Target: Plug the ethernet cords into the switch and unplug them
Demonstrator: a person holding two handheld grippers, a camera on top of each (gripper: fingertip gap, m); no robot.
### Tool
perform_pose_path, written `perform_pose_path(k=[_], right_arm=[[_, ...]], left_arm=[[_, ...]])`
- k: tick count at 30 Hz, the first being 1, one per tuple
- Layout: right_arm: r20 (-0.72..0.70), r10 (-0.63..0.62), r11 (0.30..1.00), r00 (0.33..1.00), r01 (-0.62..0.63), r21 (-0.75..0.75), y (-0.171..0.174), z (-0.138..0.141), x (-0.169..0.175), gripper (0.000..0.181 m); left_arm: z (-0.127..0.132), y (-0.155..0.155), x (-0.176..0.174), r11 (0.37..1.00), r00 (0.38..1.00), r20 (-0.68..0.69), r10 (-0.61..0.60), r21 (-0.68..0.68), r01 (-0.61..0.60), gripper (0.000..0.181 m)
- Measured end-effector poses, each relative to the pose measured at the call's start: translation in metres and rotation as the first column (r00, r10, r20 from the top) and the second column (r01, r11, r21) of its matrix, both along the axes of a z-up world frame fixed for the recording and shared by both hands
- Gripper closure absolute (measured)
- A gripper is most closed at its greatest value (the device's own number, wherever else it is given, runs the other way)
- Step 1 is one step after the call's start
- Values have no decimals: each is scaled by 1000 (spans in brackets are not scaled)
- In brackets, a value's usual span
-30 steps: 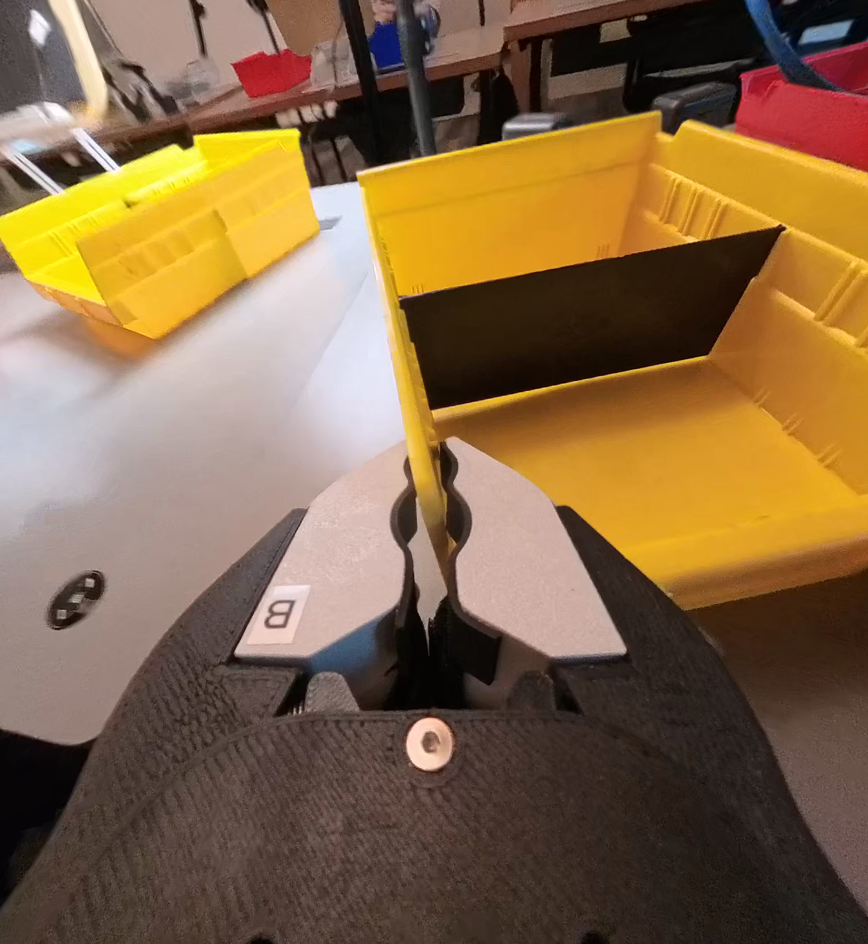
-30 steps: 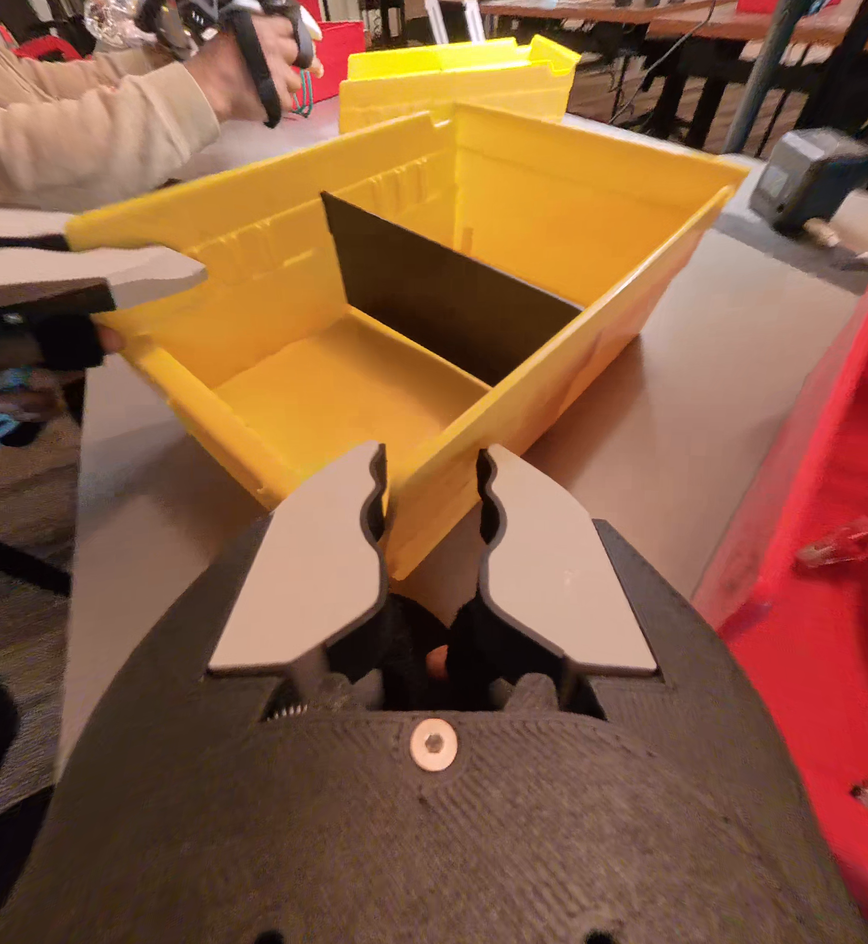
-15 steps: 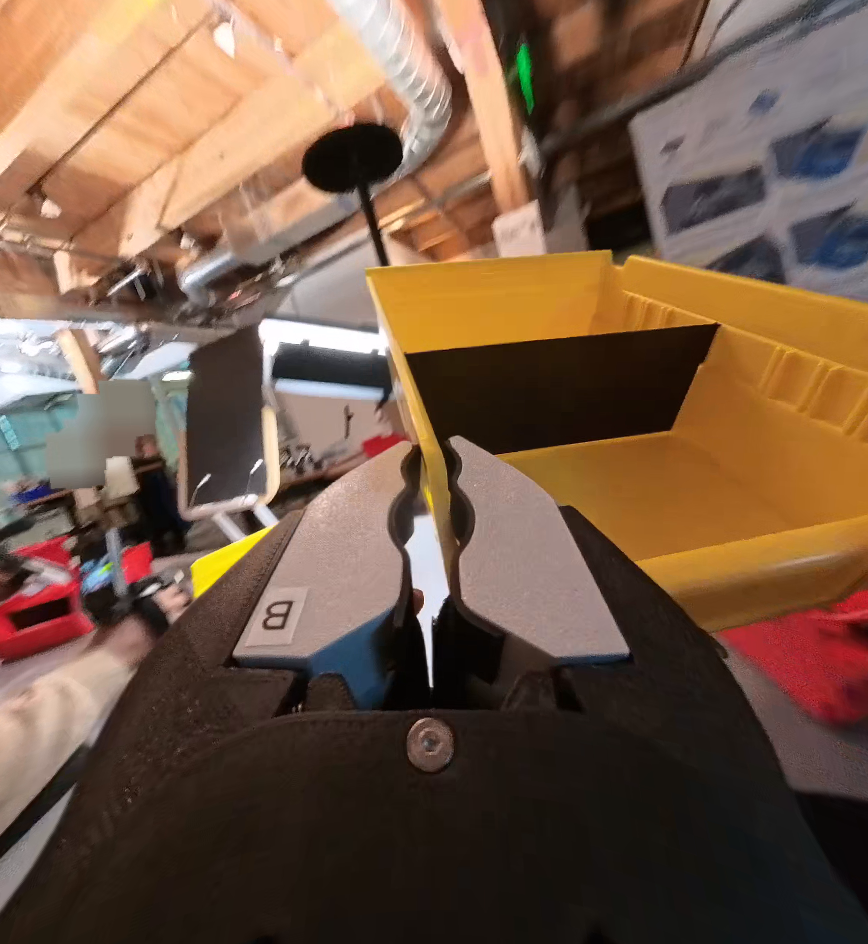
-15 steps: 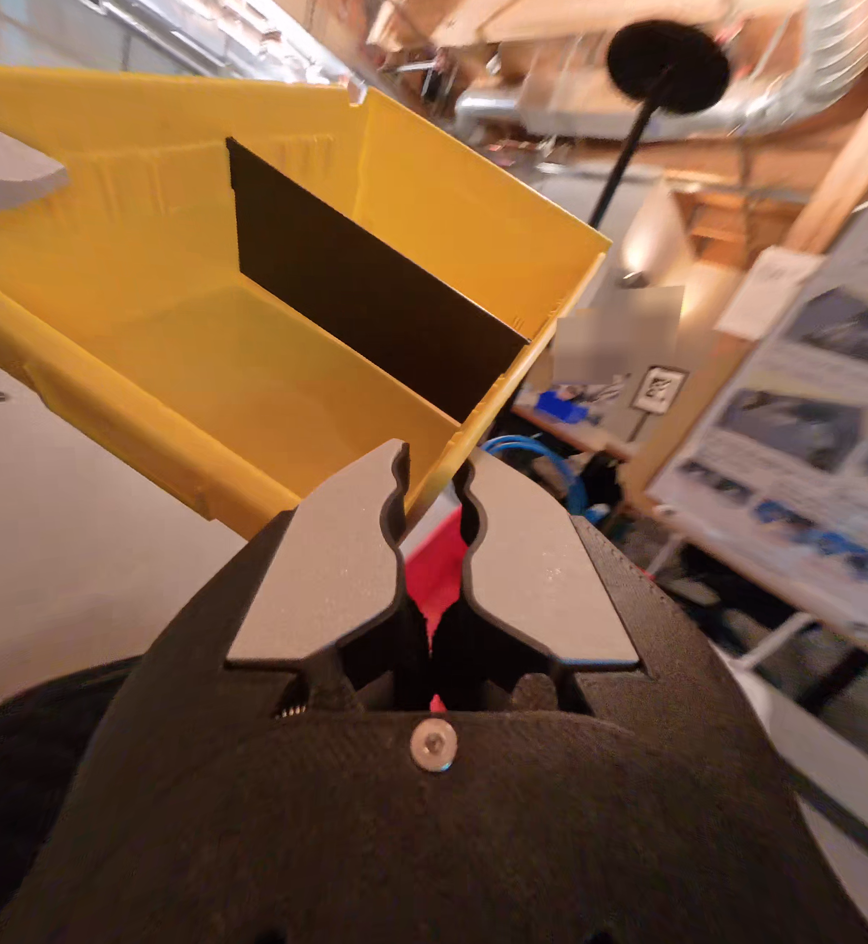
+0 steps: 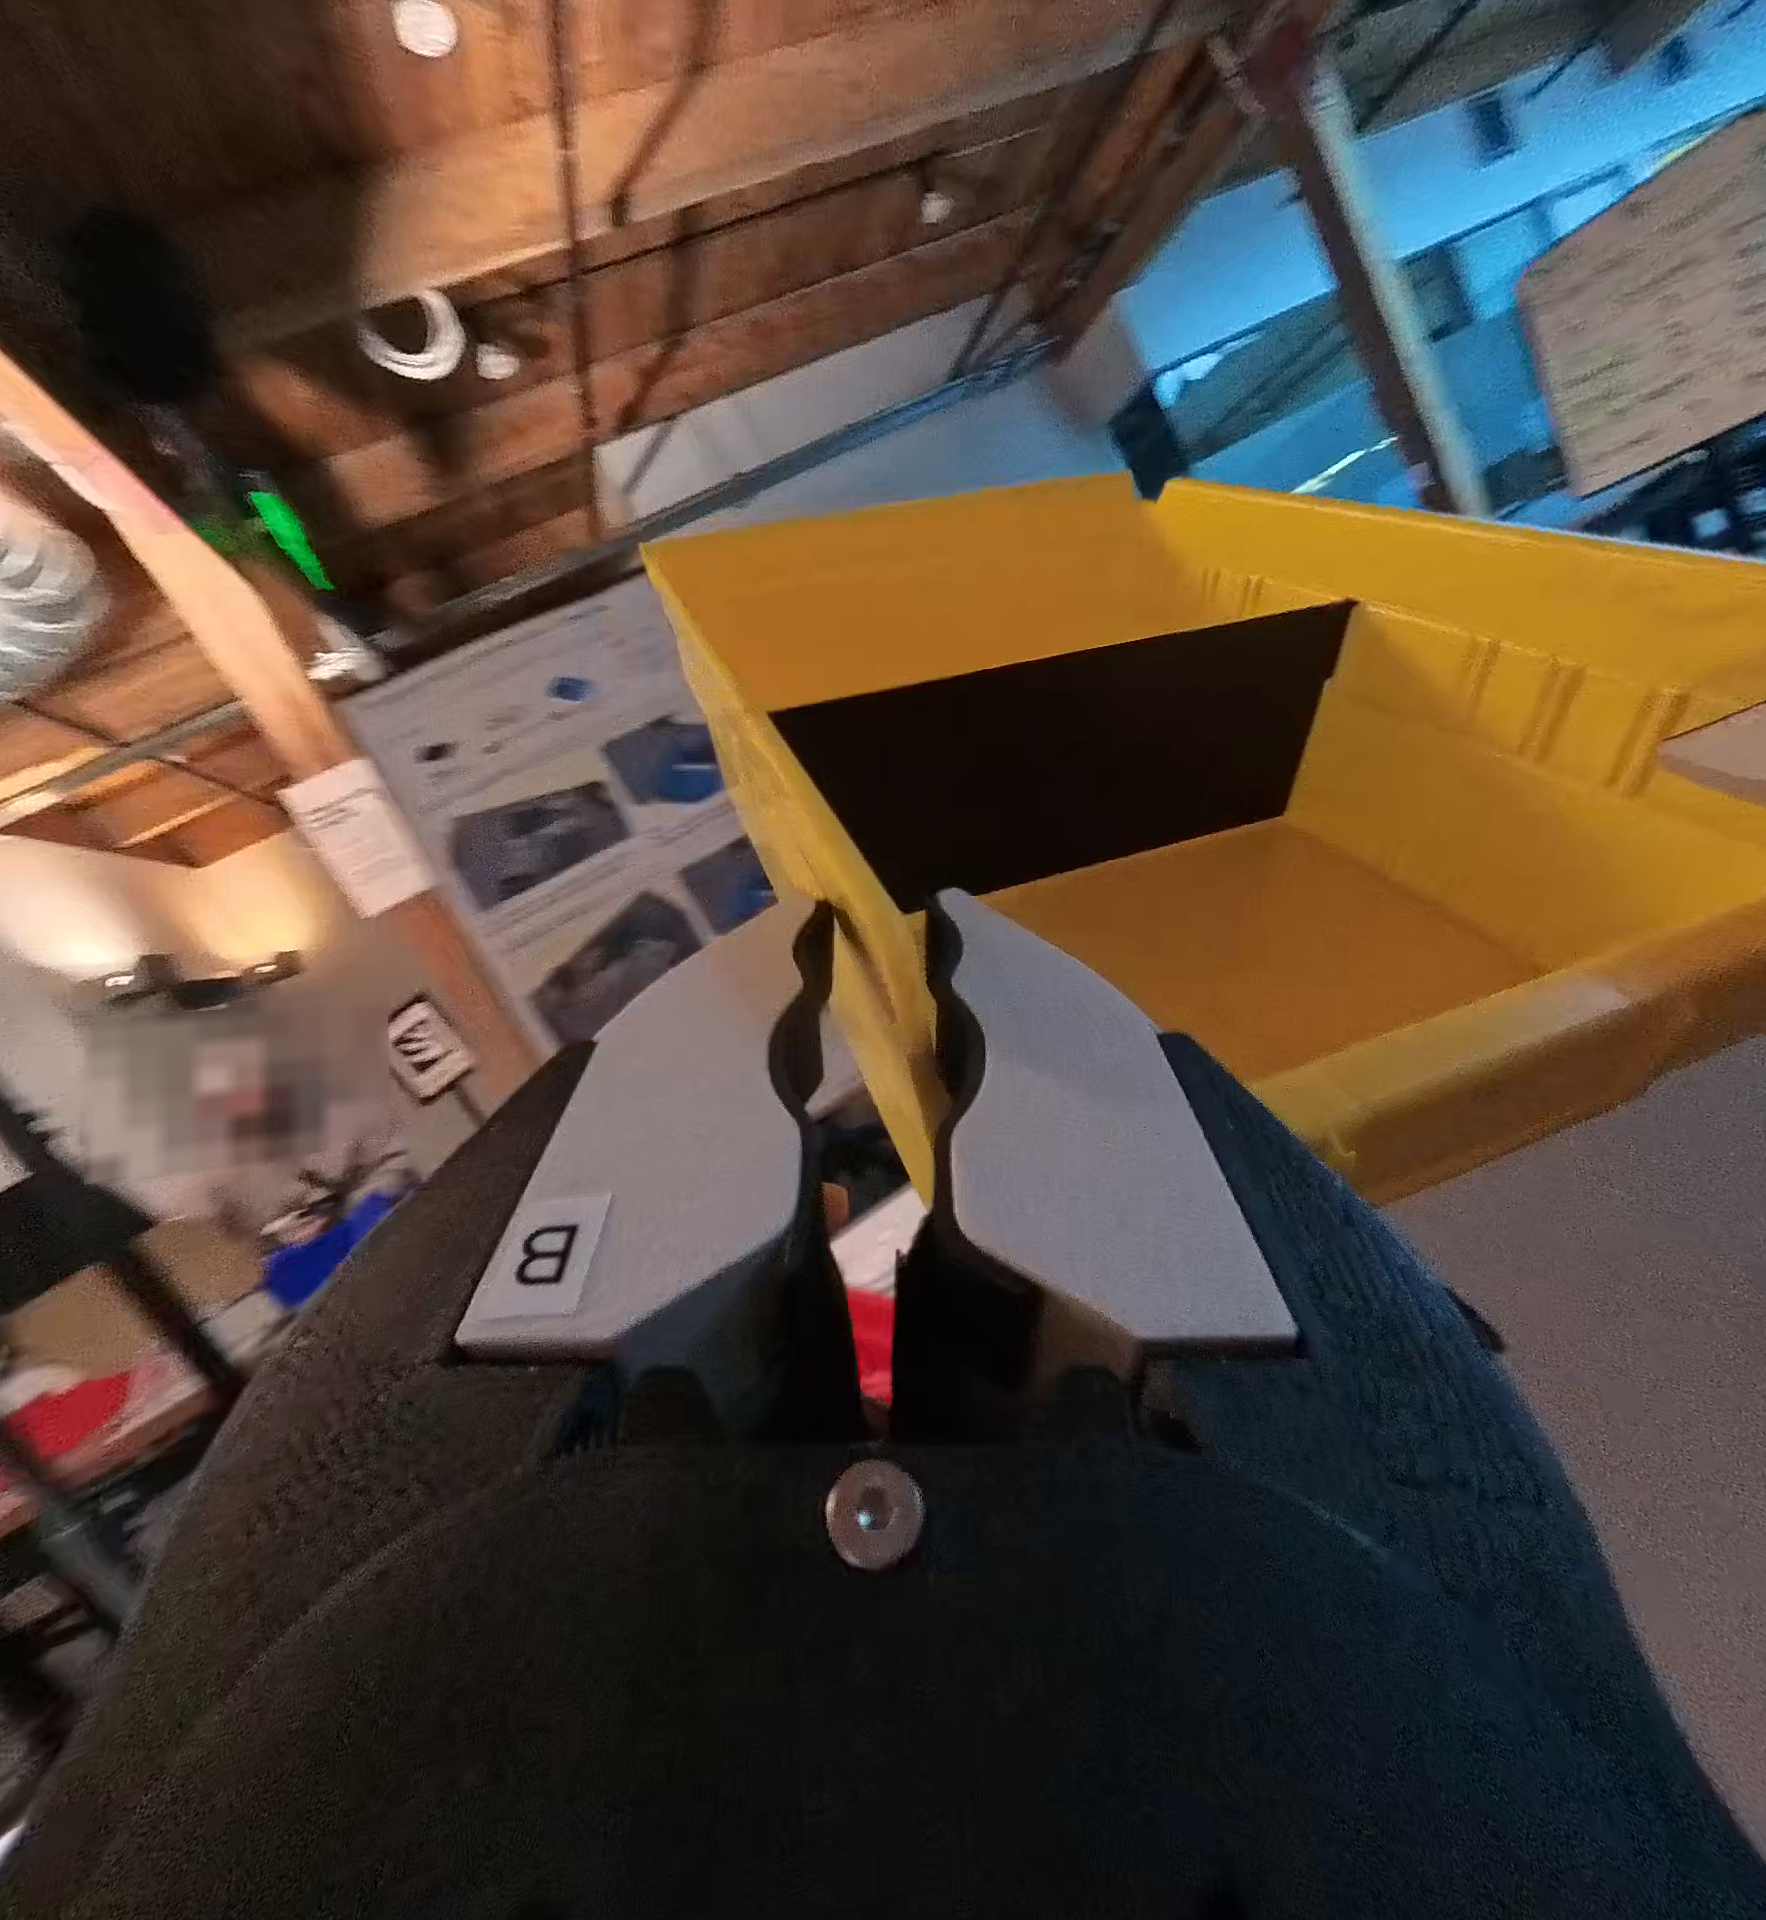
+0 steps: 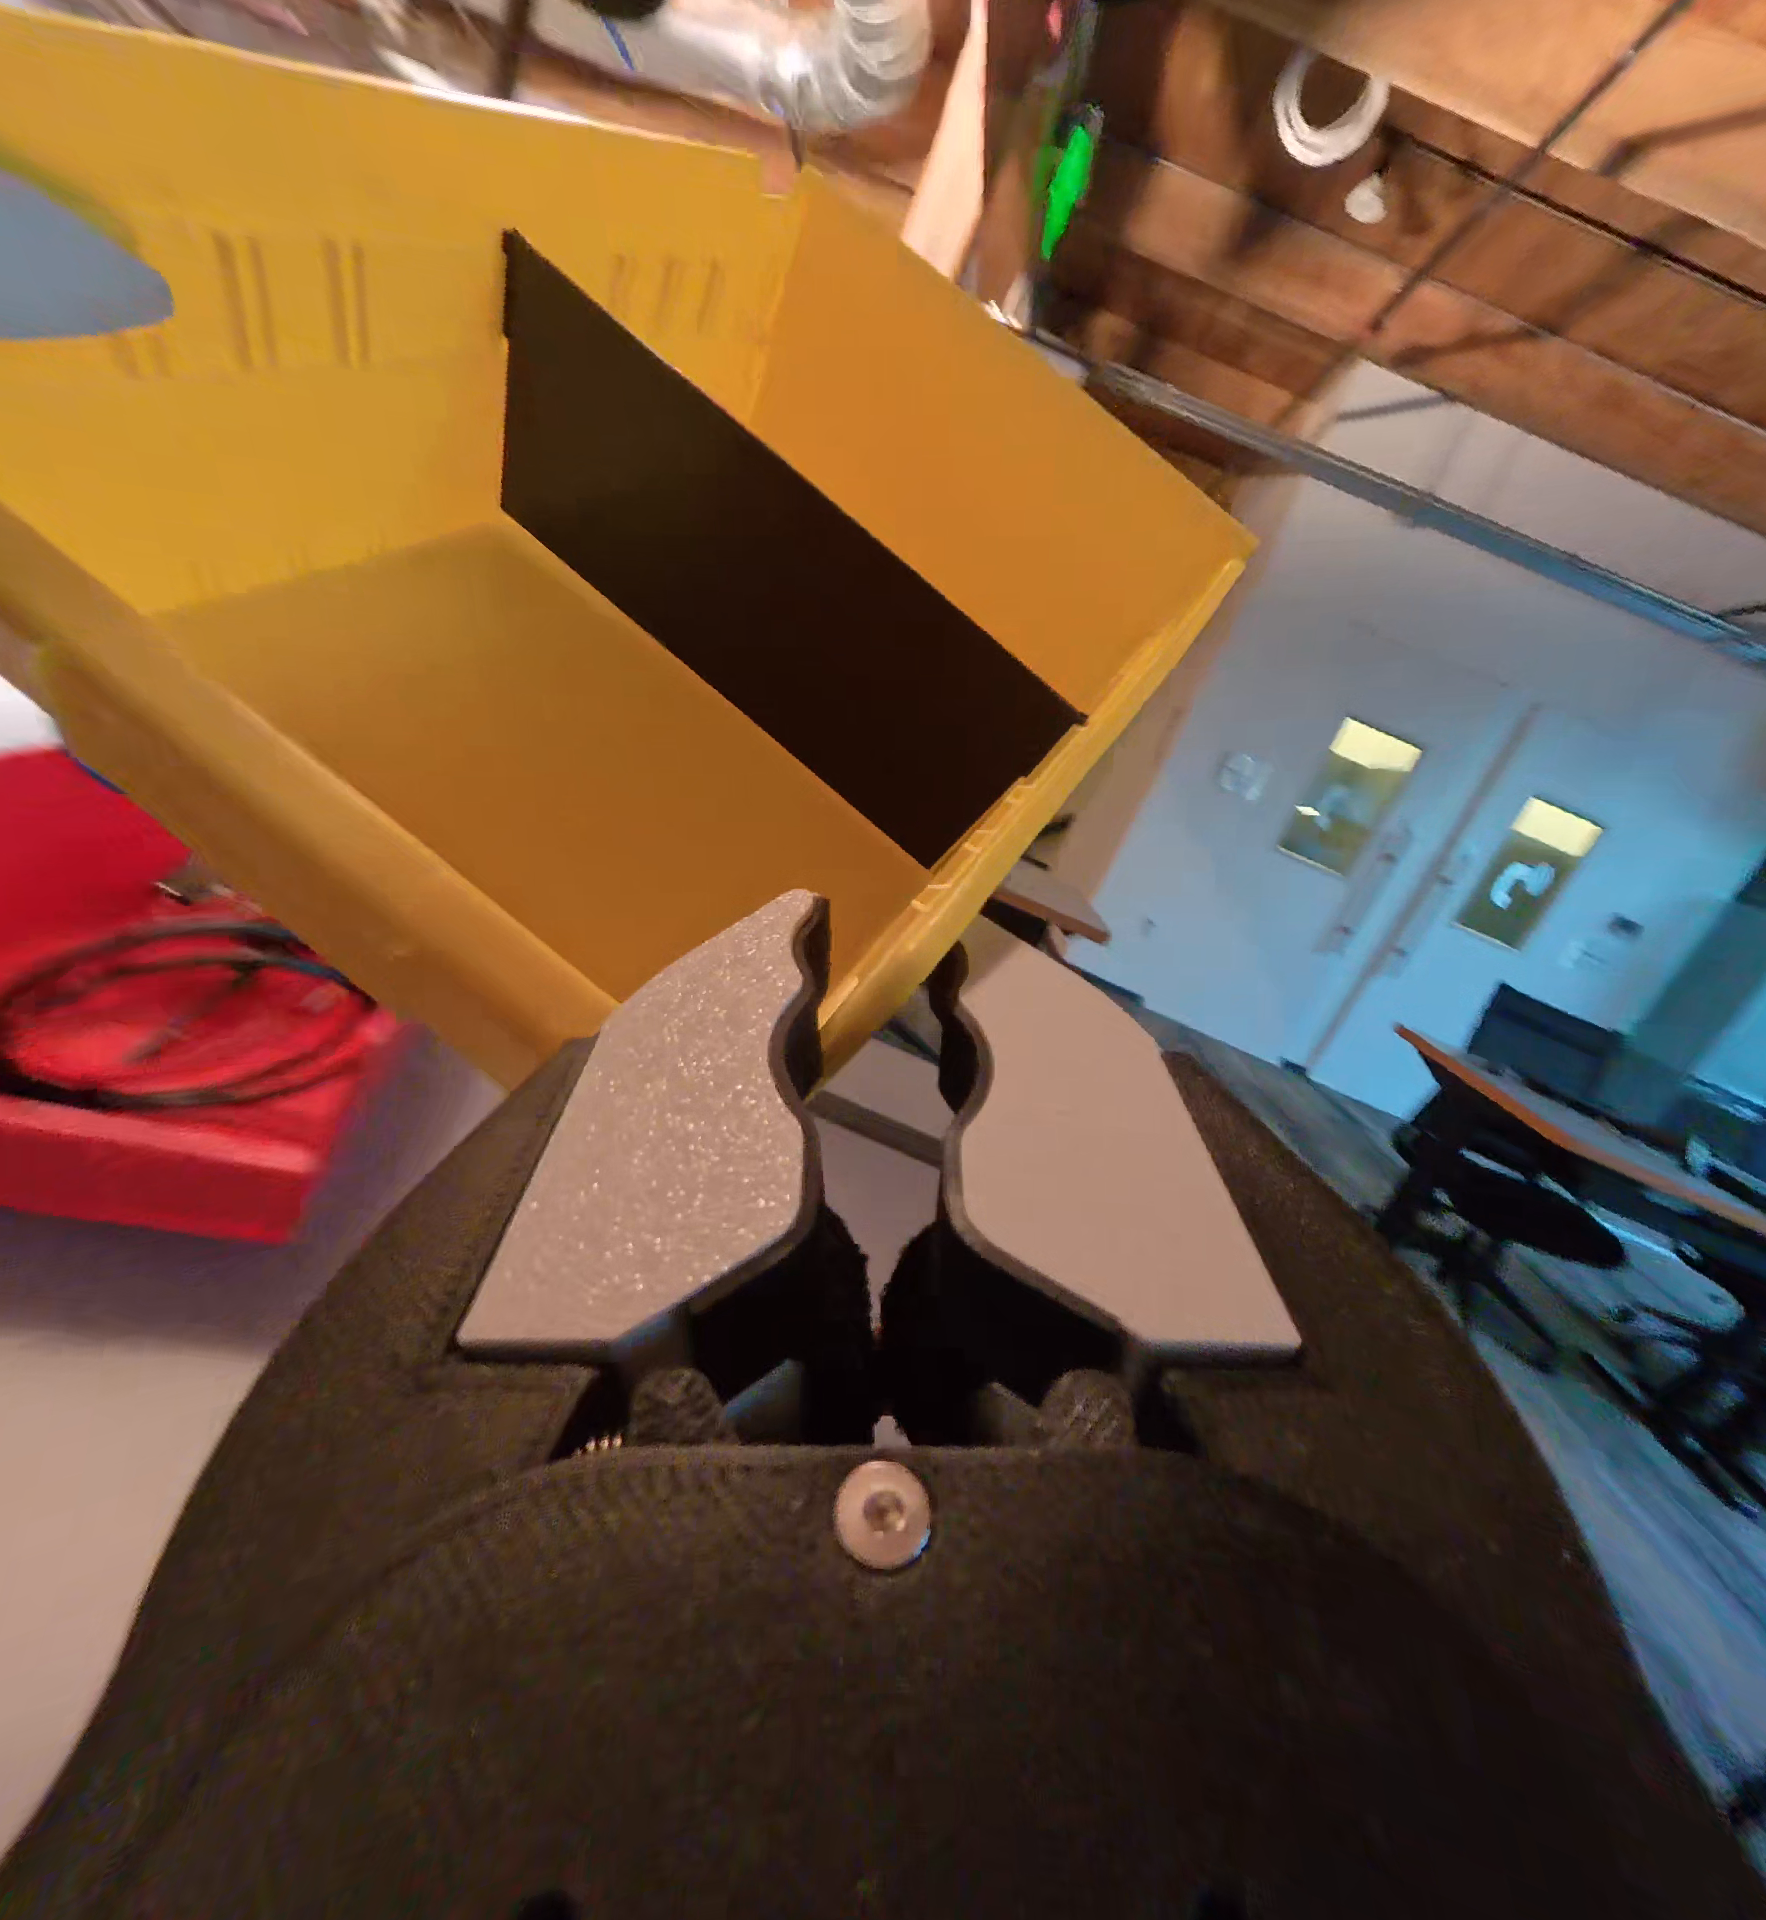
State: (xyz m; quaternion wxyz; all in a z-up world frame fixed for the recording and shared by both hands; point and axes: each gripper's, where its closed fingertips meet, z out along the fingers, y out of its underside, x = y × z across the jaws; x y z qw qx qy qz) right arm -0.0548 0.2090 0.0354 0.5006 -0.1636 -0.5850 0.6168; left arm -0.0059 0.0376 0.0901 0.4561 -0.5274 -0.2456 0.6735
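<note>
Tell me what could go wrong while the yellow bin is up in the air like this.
The yellow bin hangs only by its thin side walls: the left gripper and right gripper each pinch a rim near a corner, so it could slip or twist free. The black divider could slide out as the bin tilts. A dropped bin may land on the red bin holding a black cable.

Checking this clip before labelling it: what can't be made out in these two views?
- Switch: in neither view.
- Bin far section: behind the black divider, both views.
- Black cable in the red bin: blurred, right view; connector unreadable.
- Other tongs: cut off by the frame edge in both views.
</note>
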Motion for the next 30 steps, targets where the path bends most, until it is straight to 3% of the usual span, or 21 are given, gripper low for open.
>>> perform_pose_path(k=[5, 10, 16, 19, 28, 30], right_arm=[[67, -121, 992, 990, 118, 39, 75, -37, -41, 163], [147, -191, 980, 971, 181, 80, 115, -84, -76, 164], [216, -247, 961, 944, 211, 180, 130, -126, -100, 168], [255, -253, 958, 933, 205, 200, 129, -137, -105, 169], [331, -346, 905, 878, 218, 367, 130, -173, -114, 167], [343, -361, 902, 867, 230, 366, 133, -176, -116, 167]], left_arm=[[-35, 71, -67, 995, 992, 74, -99, 7, 99, 166], [-86, 111, -112, 993, 979, 167, -118, 51, 111, 167], [-154, 123, -132, 972, 943, 275, -186, 195, 134, 163], [-169, 123, -136, 950, 922, 315, -225, 281, 136, 162], [-210, 122, -148, 945, 861, 447, -244, 309, 108, 160], [-220, 123, -151, 962, 852, 474, -222, 250, 111, 159]])
